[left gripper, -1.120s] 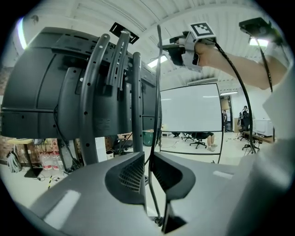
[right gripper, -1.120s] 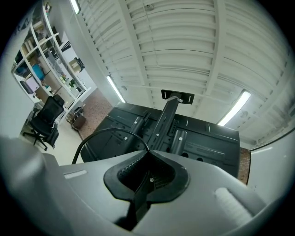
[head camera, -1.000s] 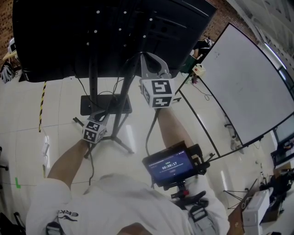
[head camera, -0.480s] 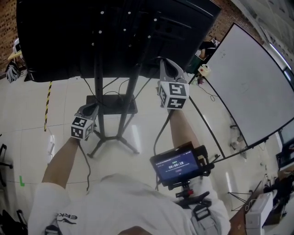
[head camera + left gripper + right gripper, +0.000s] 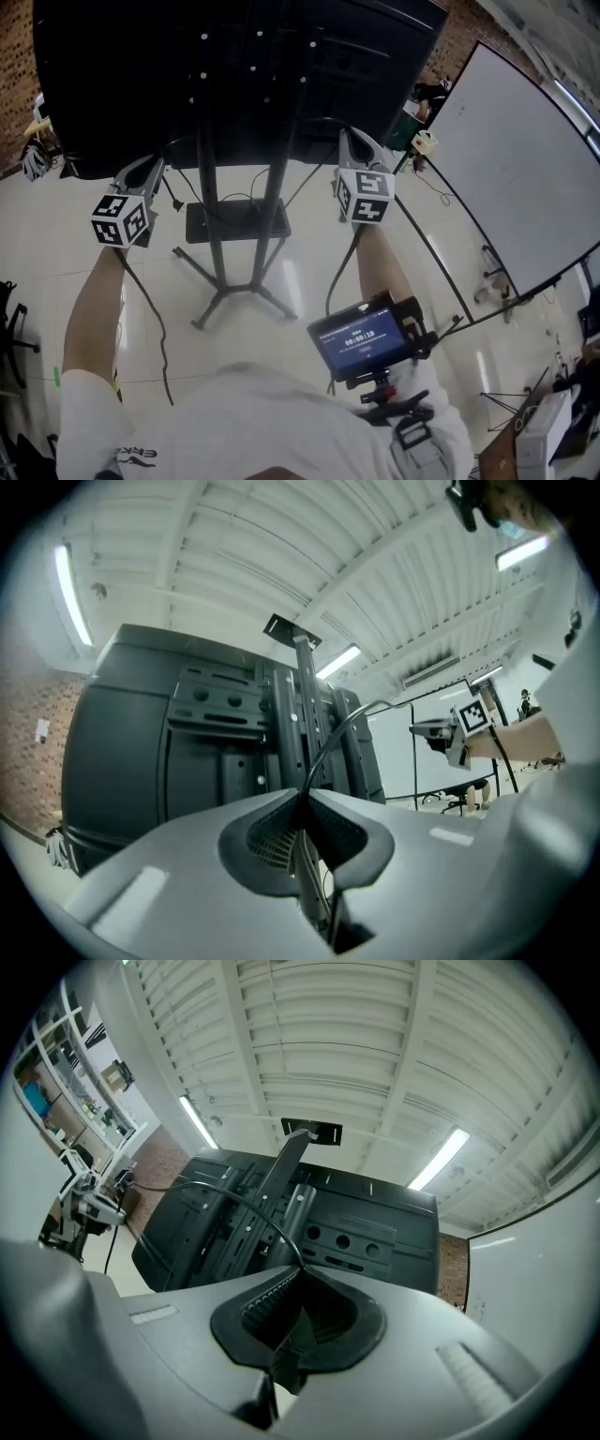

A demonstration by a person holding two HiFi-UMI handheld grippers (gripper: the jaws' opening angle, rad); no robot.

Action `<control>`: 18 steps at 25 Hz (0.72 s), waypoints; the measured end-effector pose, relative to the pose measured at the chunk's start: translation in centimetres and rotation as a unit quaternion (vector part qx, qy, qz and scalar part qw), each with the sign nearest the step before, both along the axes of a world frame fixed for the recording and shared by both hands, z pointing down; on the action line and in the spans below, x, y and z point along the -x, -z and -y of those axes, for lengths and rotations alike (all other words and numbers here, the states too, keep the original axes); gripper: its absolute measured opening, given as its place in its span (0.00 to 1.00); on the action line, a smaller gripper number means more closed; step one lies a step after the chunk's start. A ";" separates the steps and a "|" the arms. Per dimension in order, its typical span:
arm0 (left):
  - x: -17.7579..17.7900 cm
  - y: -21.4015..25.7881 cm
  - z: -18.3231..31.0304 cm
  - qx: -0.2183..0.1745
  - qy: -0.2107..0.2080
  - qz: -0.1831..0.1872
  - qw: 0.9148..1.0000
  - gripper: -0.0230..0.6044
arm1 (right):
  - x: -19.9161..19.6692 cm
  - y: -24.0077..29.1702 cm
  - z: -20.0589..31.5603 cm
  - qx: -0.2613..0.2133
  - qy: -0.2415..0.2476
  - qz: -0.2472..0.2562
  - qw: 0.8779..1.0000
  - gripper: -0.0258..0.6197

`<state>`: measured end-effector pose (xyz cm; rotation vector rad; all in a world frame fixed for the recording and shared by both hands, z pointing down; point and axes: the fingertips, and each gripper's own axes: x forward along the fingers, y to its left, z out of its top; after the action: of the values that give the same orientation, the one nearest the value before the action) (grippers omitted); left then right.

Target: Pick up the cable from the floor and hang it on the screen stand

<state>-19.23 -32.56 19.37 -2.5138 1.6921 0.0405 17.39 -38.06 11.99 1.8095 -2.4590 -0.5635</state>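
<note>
Thin black cable lifted clear of the floor, pinched at two spots.
Both grey two-jaw claws are closed on it. The left gripper and the right gripper each clamp the cord between ribbed pads. It arcs between them just before the black metal screen stand, with loose lengths trailing toward the glossy pale floor. It looks light, limp and slick, so it will likely sag and slip. Spaced holds either side of the middle seem best, leaving a loop to drape over the stand.
</note>
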 end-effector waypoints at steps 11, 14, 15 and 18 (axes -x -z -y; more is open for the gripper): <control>1.4 10.5 1.4 -0.026 -0.008 -0.005 1.000 0.07 | 0.4 2.7 0.9 -0.013 -0.011 0.000 1.000 0.07; 1.6 11.6 2.1 -0.020 -0.011 0.002 1.000 0.07 | 0.6 3.7 0.9 -0.020 -0.020 -0.004 1.000 0.07; 1.7 12.0 2.3 -0.018 -0.012 0.004 1.000 0.07 | 0.6 4.0 1.0 -0.021 -0.024 -0.006 0.999 0.07; 2.2 13.4 2.7 -0.019 -0.014 0.005 1.000 0.07 | 1.1 4.9 1.1 -0.026 -0.032 -0.014 0.999 0.07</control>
<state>-21.47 -35.21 5.93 -2.5062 1.6371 0.0599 16.27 -39.18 7.13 1.8781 -2.3805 -0.6507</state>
